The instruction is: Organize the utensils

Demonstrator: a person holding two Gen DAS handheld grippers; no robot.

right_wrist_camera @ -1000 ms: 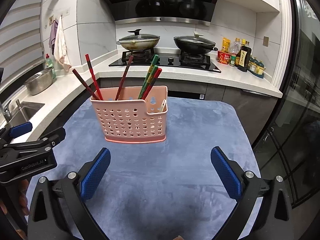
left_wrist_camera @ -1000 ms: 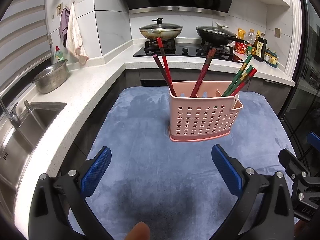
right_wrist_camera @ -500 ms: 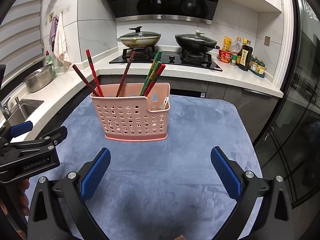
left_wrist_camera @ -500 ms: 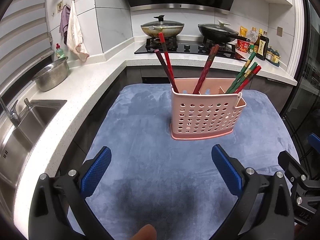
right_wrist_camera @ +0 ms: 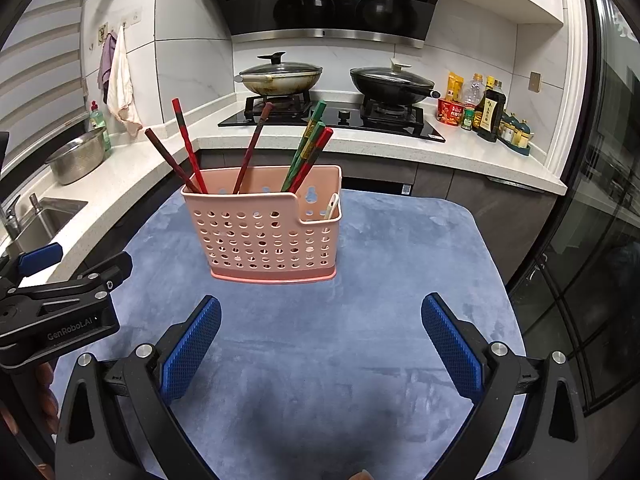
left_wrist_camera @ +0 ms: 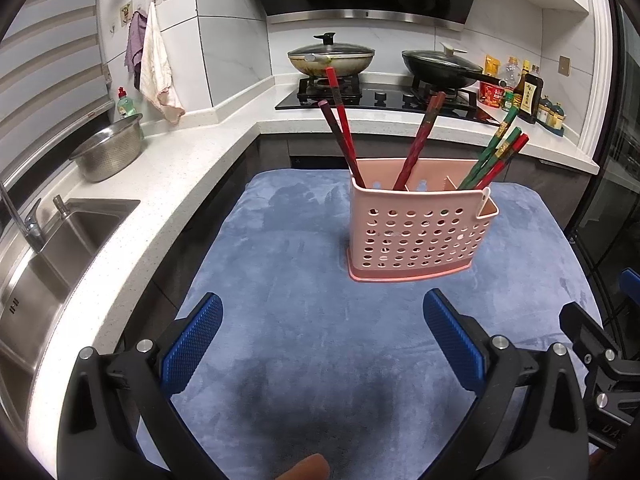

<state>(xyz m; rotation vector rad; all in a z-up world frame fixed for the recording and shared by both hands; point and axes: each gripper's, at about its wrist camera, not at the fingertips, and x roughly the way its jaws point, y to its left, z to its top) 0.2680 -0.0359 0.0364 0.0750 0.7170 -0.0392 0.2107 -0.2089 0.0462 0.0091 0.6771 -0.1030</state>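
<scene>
The pink basket [left_wrist_camera: 420,232] with round holes stands on the blue cloth [left_wrist_camera: 300,320], near the far end. Chopsticks stick up out of it and lean. 2 dark red chopsticks [left_wrist_camera: 340,128] are at the basket's left end. 1 dark red chopstick [left_wrist_camera: 420,140] is near the middle. 3 red and green chopsticks [left_wrist_camera: 496,156] are more to the right. A small white tip [right_wrist_camera: 332,205] peeks out of the low corner pocket.

The left gripper [left_wrist_camera: 322,344] has its blue fingers [left_wrist_camera: 192,344] wide apart and holds nothing. The right gripper [right_wrist_camera: 320,344] is spread wide too and is empty.

White letters on the left gripper's black side say "GenRobot.AI" [right_wrist_camera: 70,330]. The words on the bottles [right_wrist_camera: 486,106] by the stove are too small to read.
</scene>
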